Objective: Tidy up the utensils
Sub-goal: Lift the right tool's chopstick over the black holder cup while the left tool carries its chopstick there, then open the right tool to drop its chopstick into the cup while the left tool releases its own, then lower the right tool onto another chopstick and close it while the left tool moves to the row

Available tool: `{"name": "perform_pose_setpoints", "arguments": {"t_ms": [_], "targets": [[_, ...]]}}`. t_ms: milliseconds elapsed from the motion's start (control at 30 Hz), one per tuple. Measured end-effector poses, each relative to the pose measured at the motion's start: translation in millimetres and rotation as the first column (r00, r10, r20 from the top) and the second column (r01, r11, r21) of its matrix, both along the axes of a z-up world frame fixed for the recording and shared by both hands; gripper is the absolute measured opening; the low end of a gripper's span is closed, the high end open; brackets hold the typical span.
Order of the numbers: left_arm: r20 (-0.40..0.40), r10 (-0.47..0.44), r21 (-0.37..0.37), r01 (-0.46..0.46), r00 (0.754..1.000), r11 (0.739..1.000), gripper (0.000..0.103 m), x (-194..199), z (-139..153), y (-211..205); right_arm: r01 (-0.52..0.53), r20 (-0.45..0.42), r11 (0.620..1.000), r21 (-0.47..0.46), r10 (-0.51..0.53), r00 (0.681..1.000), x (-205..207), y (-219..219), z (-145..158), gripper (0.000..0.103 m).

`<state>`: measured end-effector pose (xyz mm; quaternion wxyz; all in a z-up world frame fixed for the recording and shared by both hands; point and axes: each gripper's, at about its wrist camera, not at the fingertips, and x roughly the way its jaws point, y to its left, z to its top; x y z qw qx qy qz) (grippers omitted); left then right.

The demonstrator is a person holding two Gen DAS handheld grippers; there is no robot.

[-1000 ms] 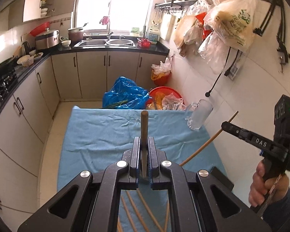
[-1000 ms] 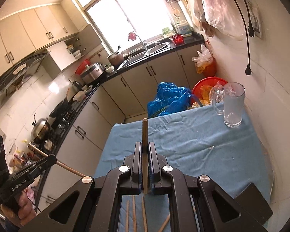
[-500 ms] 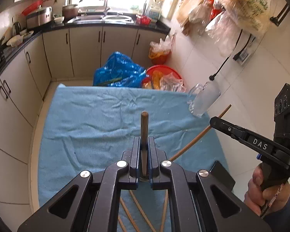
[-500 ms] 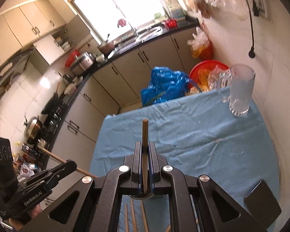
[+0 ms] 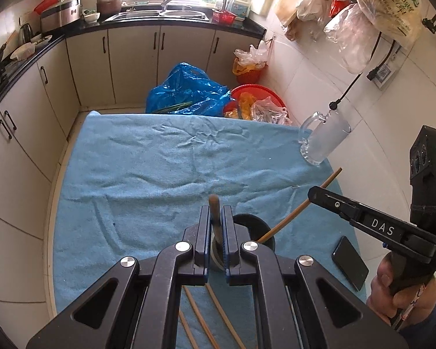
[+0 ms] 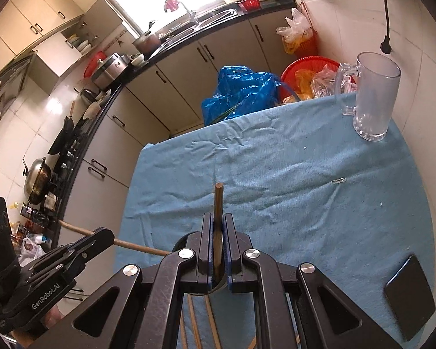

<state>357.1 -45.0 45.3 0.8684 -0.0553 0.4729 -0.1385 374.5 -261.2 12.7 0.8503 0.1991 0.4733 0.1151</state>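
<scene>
the left gripper (image 5: 216, 234) is clamped on a wooden chopstick (image 5: 214, 215), its tip poking up past the jaws at 12 o'clock. just beyond the jaws sits a dark round holder (image 5: 254, 226) on the blue towel (image 5: 160, 160); the right wrist view hides nearly all of it behind the gripper body. at 3 o'clock in the left view the right gripper (image 5: 315, 195) is closed on a second chopstick (image 5: 302, 205) that slants down into the holder's mouth. loose chopsticks (image 5: 206, 317) lie on the towel at 6 o'clock, under the left gripper. only the right view shows the stove counter with a wok (image 6: 37, 179) at 9 o'clock. the glass mug (image 6: 372, 99) stands upright at 1 o'clock near the towel's far right edge, close to the tiled wall, and a dark phone (image 6: 411, 296) lies at 4 o'clock by the right edge. the towel's middle is bare, wrinkled cloth, wide open between holder and mug.
</scene>
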Motion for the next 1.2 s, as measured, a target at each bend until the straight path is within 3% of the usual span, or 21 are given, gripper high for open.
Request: {"name": "perform_pose_setpoints", "arguments": {"t_ms": [133,233,433,667,767,933,1200], "targets": [[-0.001,0.004,-0.009,-0.004,1.000,1.000,0.008,1,0,1,-0.001,0.004,1.000,-0.003,0.001,1.000,1,0,0,0.008],[0.012,0.010,-0.010,-0.010,1.000,1.000,0.023,0,3,2,-0.002,0.004,1.000,-0.004,0.002,1.000,0,0,2,0.008],[0.050,0.022,-0.017,-0.021,0.999,1.000,0.027,-13,18,8,0.024,0.032,1.000,0.017,-0.025,0.999,-15,-16,13,0.011],[0.126,0.094,-0.004,-0.095,0.988,0.996,0.059,-66,30,31,0.039,0.031,0.999,0.018,-0.040,0.999,-58,-38,14,0.022],[0.139,0.131,0.038,-0.138,0.982,0.990,0.062,-95,17,42,0.032,0.011,0.999,-0.037,-0.032,0.999,-85,-42,1,0.031],[0.121,0.163,0.156,-0.181,0.979,0.971,0.062,-148,-30,53,0.040,-0.060,0.995,-0.094,-0.045,0.997,-132,-54,-37,0.031],[-0.057,0.188,0.187,-0.174,0.981,0.967,0.062,-199,-105,61,0.026,-0.240,0.993,-0.119,-0.054,0.969,-186,-57,-106,0.031]]}}
